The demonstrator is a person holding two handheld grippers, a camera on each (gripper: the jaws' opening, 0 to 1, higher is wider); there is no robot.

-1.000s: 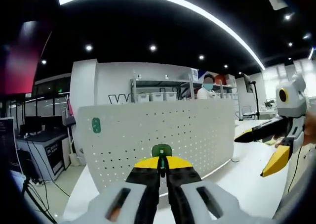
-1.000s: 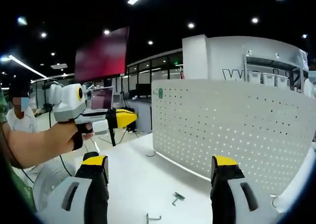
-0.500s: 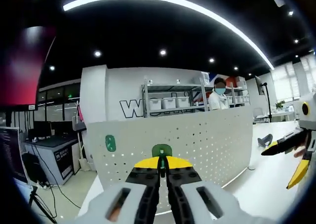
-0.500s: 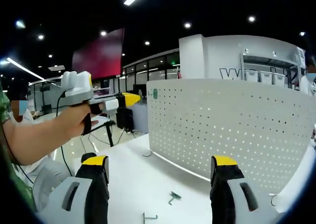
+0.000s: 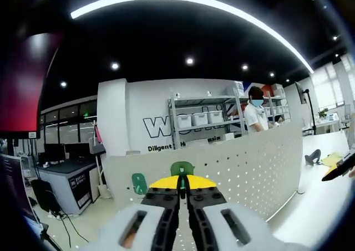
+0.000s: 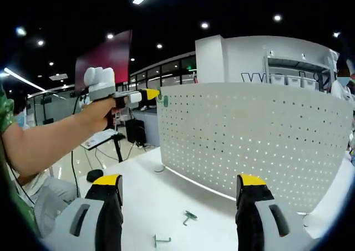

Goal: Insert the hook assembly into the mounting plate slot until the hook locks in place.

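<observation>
Fingers (image 5: 166, 193) of the left gripper (image 5: 182, 185) pinch a green hook (image 5: 181, 169) near the pegboard (image 6: 255, 140) top edge; right gripper (image 6: 180, 191) fingers spread above the worktop (image 6: 155, 201), where two loose hooks (image 6: 189, 216) lie

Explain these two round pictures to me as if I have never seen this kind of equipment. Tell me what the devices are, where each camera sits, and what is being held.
A person holds a hand-operated tool in each hand; no robot is involved. Each tool ends in two tongs and carries its own fisheye camera looking forward along them.

In the left gripper view, the left tongs, black with yellow tips, are closed on a small green plastic hook piece, in front of a white perforated metal board that stands upright on a white table.

In the right gripper view, the right tongs stand wide apart with nothing between them. The other tool, seen from the side, reaches the board's upper corner. Two small metal hooks lie on the table, and another green hook already sits on the board.
</observation>
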